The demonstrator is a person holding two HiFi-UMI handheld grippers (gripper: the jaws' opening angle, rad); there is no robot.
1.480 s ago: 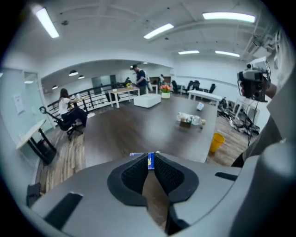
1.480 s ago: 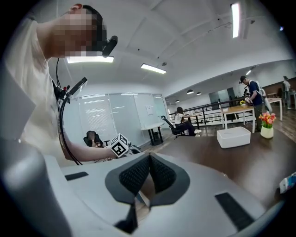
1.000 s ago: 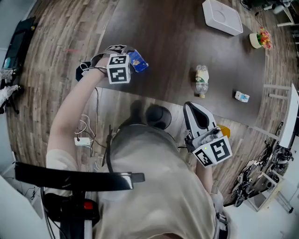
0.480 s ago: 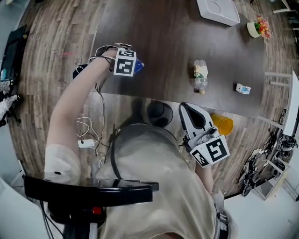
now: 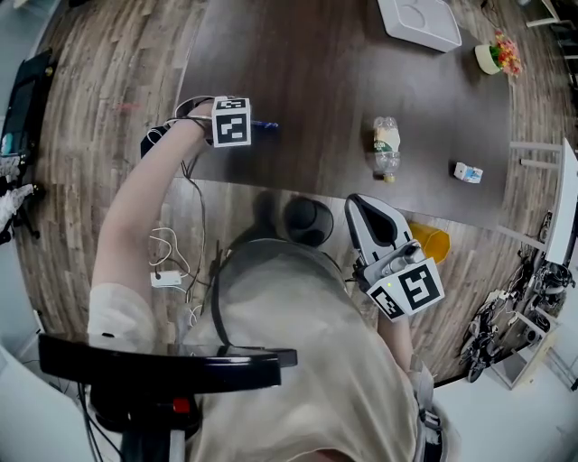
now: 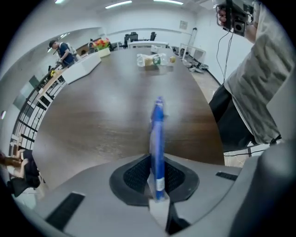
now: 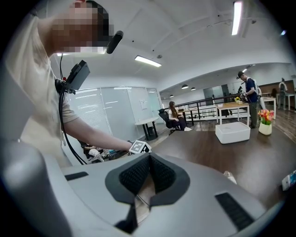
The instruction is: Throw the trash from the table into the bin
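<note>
Your left tool [image 5: 242,126] has dropped toward the bench [image 5: 316,81] since a second ago. Its marker cube now covers most of the blue wrapper [image 5: 265,128], which showed clearly beside it before. Its jaws have just been closing, and in the left gripper view they stand narrow on the wrapper [image 6: 158,125], which rises edge-on between the pads [image 6: 138,175] and sticks out past the tips. The wrapper sits near the bench's left corner, close to the edge nearest you, with your left arm stretched out to it.

Your right tool [image 5: 363,206] has not moved. You hold it close to your body at the bench's near edge, with its jaws pressed together and nothing between them [image 7: 149,159].

Farther along the bench a plastic bottle [image 5: 388,149] lies on its side, and a small carton [image 5: 468,171] sits to its right, well apart from the wrapper. A white tray [image 5: 423,20] and a flower pot [image 5: 495,54] stand at the far end. Down by the near edge, a dark round container [image 5: 308,221] stands on the floor just left of your right tool, and a yellow container [image 5: 432,241] is just to its right.
</note>
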